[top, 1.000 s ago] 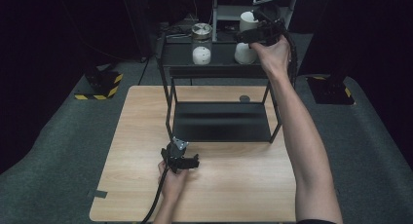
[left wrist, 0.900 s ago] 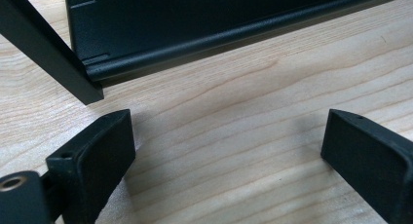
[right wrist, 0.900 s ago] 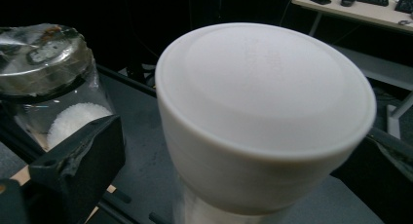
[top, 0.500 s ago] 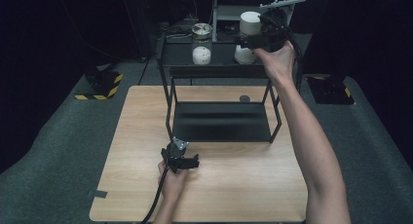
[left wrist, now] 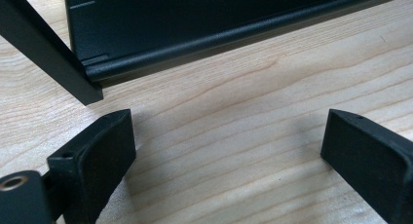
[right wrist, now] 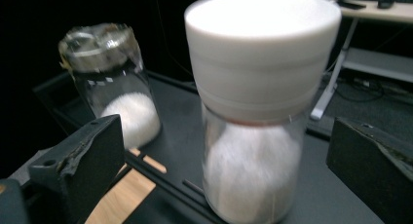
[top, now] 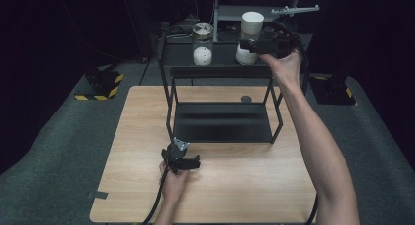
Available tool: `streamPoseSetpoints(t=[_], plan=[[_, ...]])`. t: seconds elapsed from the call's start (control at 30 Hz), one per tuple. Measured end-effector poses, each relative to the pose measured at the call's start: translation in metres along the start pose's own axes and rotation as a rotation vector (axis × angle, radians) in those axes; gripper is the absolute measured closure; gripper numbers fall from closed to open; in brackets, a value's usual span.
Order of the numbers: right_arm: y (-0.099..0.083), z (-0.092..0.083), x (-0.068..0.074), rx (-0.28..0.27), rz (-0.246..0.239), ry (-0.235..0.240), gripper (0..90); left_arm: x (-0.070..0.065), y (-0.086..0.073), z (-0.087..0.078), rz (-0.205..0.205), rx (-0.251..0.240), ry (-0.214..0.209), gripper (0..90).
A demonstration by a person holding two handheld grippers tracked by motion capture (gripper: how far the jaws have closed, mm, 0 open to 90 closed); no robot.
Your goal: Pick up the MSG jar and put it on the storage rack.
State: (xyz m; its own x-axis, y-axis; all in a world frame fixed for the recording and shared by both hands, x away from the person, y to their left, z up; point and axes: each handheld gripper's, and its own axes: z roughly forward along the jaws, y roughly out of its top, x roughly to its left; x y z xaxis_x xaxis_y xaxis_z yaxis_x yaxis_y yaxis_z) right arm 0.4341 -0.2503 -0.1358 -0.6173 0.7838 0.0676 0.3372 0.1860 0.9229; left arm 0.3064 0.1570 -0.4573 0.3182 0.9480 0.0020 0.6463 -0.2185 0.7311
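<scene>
Now right tongs [right wrist: 224, 160] gape around the white-lidded jar [right wrist: 253, 136], untouched; left tongs [left wrist: 229, 156] spread, empty.

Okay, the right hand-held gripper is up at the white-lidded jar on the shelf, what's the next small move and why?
Probably close the right hand-held gripper on the white-lidded jar. Its jaws stand open on either side of the glass body, apart from it, and the jar sits upright on the black shelf, so nothing is gripped yet.

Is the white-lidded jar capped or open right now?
Capped: the white lid sits on the jar, which stands between the right gripper and its open jaws.
</scene>
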Motion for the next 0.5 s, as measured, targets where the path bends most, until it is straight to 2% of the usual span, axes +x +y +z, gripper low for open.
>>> streamPoseSetpoints(t=[0.03,0.13,0.23,0.4,0.47,0.5], plan=[[-0.002,-0.002,0.0,0.001,-0.002,0.003,0.0,0.0,0.0,0.0,-0.001,0.0,-0.001,5.7],[-0.02,-0.006,0.003,-0.084,-0.031,-0.005,0.0,0.0,0.0,0.0,-0.001,0.0,-0.001,5.7],[-0.017,-0.01,0.002,-0.045,-0.034,-0.005,0.0,0.0,0.0,0.0,-0.003,-0.002,-0.001,5.7],[-0.026,-0.015,0.004,-0.067,-0.046,-0.024,0.0,0.0,0.0,0.0,-0.003,-0.002,-0.001,5.7],[-0.025,-0.017,0.002,-0.031,-0.045,-0.03,0.0,0.0,0.0,0.0,-0.004,-0.002,-0.001,5.7],[-0.025,-0.017,0.002,-0.031,-0.045,-0.03,0.0,0.0,0.0,0.0,-0.004,-0.002,-0.001,5.7]])
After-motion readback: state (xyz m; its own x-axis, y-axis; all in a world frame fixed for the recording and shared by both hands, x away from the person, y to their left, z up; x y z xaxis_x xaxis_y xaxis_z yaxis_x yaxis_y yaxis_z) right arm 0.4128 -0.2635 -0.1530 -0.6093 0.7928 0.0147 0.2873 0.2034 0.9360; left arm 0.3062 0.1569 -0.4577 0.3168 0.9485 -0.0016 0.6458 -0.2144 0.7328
